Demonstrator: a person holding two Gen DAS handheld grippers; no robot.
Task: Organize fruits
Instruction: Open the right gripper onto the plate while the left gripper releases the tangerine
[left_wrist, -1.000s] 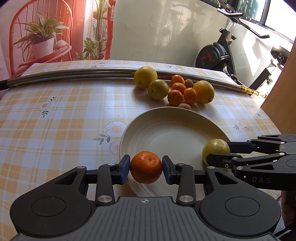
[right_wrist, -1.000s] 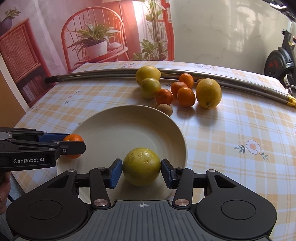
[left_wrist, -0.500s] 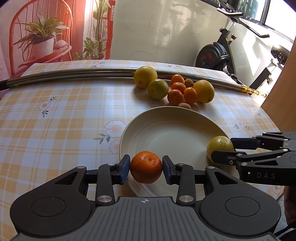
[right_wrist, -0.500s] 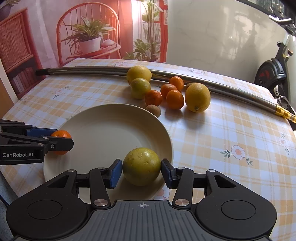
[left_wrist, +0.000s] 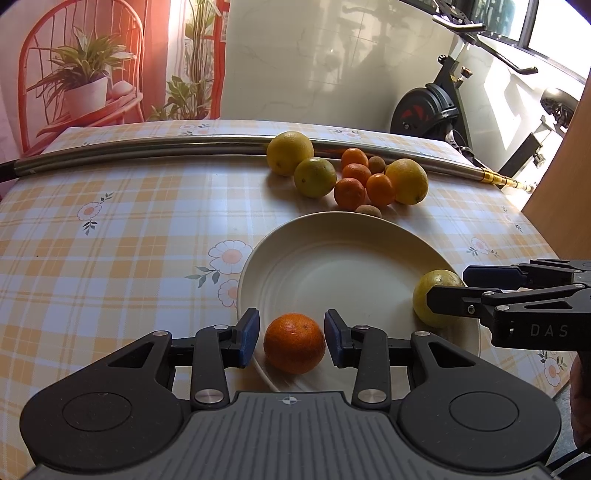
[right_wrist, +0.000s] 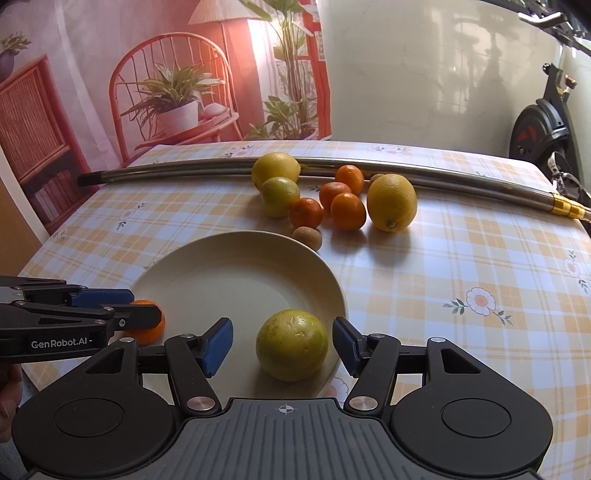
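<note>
A cream plate (left_wrist: 332, 258) lies on the checked tablecloth, also in the right wrist view (right_wrist: 229, 273). An orange tangerine (left_wrist: 294, 342) rests on the plate's near rim between the parted pads of my left gripper (left_wrist: 291, 338), which is open. A yellow-green citrus fruit (right_wrist: 291, 344) rests on the plate's near edge between the parted pads of my right gripper (right_wrist: 283, 348), also open. Each gripper shows from the side in the other view: the right (left_wrist: 517, 295), the left (right_wrist: 74, 317).
A pile of lemons, tangerines and small brown fruits (left_wrist: 347, 177) lies beyond the plate, against a long metal pipe (left_wrist: 147, 147). An exercise bike (left_wrist: 443, 107) stands past the table's far right corner. The table edge runs close on the right (left_wrist: 535, 236).
Both grippers have opened: the tangerine and the yellow-green fruit were let go and now sit on the plate between parted pads.
</note>
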